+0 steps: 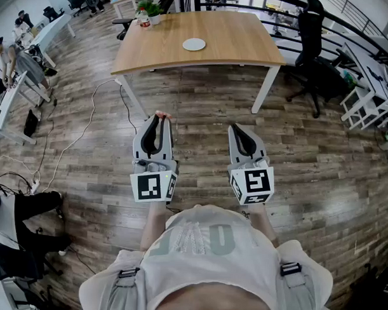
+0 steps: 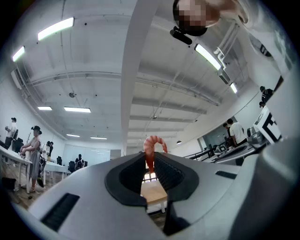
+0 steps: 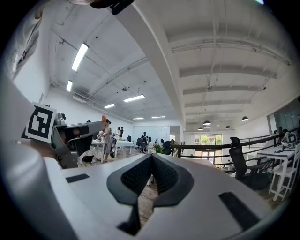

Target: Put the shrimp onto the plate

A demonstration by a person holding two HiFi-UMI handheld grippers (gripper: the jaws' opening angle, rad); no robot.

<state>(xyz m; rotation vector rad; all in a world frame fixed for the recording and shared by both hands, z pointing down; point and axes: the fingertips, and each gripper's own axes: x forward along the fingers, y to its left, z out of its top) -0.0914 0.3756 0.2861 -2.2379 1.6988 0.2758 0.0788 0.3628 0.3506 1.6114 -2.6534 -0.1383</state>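
Note:
In the head view both grippers are held out over the wooden floor, a good way short of the table. My left gripper is shut on an orange shrimp, whose curled body sticks up from between the jaw tips; the same shrimp peeps out as a small pink tip. My right gripper is shut with nothing between its jaws. A small white plate lies near the middle of the light wooden table, far ahead of both grippers.
A potted plant and a bottle stand at the table's far left corner. A black office chair is at the table's right, white desks beyond it. A cable runs over the floor on the left. People stand by desks at far left.

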